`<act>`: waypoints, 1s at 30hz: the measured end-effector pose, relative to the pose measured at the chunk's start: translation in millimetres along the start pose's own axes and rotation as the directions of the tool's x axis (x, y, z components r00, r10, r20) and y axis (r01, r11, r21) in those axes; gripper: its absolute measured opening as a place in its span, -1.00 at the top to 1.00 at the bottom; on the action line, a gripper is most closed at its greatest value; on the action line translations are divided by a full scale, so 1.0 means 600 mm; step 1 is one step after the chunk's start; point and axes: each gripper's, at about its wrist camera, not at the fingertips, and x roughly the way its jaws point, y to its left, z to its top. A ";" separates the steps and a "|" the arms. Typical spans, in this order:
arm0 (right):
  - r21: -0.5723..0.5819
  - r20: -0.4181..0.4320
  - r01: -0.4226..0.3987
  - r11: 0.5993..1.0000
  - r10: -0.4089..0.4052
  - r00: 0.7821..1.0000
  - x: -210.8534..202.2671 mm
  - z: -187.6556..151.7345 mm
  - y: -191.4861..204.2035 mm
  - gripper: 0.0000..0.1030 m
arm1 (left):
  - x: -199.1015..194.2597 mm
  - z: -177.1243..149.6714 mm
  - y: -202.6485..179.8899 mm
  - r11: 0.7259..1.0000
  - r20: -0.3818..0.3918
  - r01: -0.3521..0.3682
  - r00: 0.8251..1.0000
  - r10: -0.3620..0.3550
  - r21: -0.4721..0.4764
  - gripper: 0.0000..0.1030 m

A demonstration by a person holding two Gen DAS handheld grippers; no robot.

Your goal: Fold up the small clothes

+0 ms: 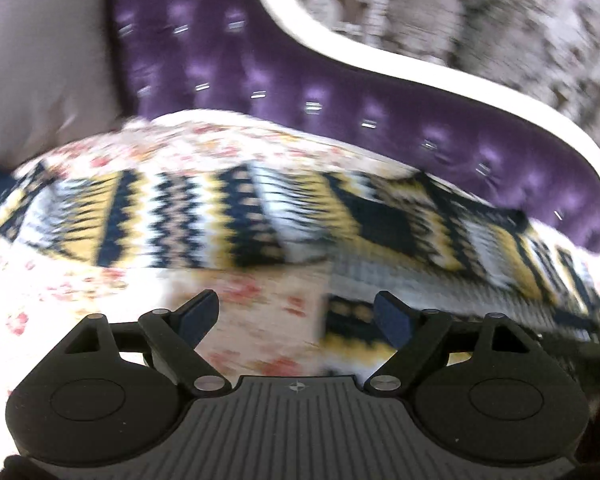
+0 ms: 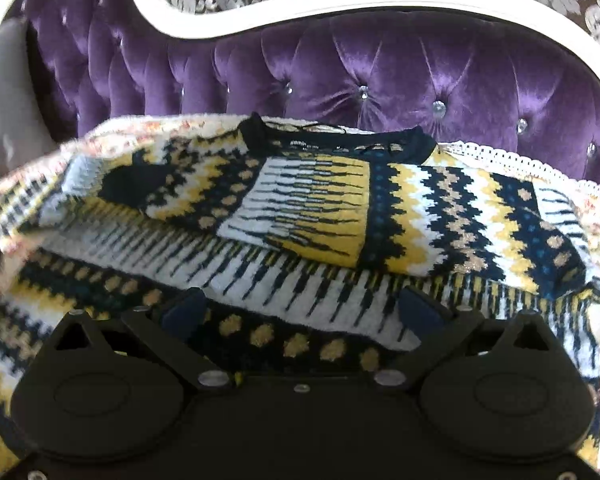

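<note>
A knitted sweater (image 2: 420, 208) in navy, yellow and white zigzags lies spread on a floral cover, its dark collar (image 2: 400, 146) toward the sofa back. One sleeve (image 2: 308, 208) is folded across the body. My right gripper (image 2: 302, 308) hovers open over the near hem, with only knit below its jaws. In the blurred left wrist view the sweater (image 1: 220, 220) stretches across the frame. My left gripper (image 1: 298, 314) is open just in front of it, with floral cover and a corner of knit (image 1: 348, 316) between the fingers, nothing pinched.
The floral cover (image 1: 80, 280) drapes a sofa seat. Behind stands a purple tufted backrest (image 2: 380, 80) with a curved white frame (image 2: 340, 4). A grey cushion (image 2: 4, 100) leans at the left end. A lace edge (image 2: 520, 160) borders the cover at the right.
</note>
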 end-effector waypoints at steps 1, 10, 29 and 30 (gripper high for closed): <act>-0.007 0.004 0.008 1.000 -0.008 1.000 0.000 -0.001 0.002 -0.99 | 0.001 0.006 0.023 0.999 0.003 -0.014 1.000 0.015 -0.034 -0.64; 0.012 0.016 0.003 1.000 -0.003 1.000 0.002 -0.007 -0.004 -0.99 | 0.001 0.052 0.219 0.931 0.044 -0.173 0.979 0.197 -0.321 -0.65; 0.014 0.018 0.002 1.000 -0.002 1.000 0.003 -0.007 -0.005 -1.00 | 0.069 0.107 0.330 0.848 0.006 -0.164 0.981 0.193 -0.504 0.75; 0.014 0.018 0.002 1.000 -0.002 1.000 0.003 -0.007 -0.005 -1.00 | 0.065 0.111 0.323 0.853 0.019 -0.165 0.979 0.201 -0.495 0.78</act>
